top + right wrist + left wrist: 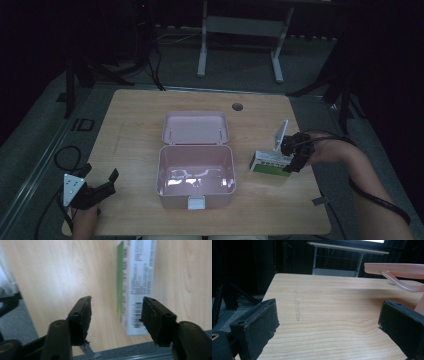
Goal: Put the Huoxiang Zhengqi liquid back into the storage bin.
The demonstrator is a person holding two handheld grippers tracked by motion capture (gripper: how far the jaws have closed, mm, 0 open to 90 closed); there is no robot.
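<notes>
Right gripper (116,317), jaws apart, hovers over a green-and-white cardboard carton (270,163) beside an open pink plastic box (196,172); left gripper (95,187) rests spread. An off-centre bite could skid the carton.

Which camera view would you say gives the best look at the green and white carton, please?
The right gripper view: the carton sits close between the open jaws, its barcode and print visible. The high view shows it small, lying right of the pink box by the right gripper.
</notes>
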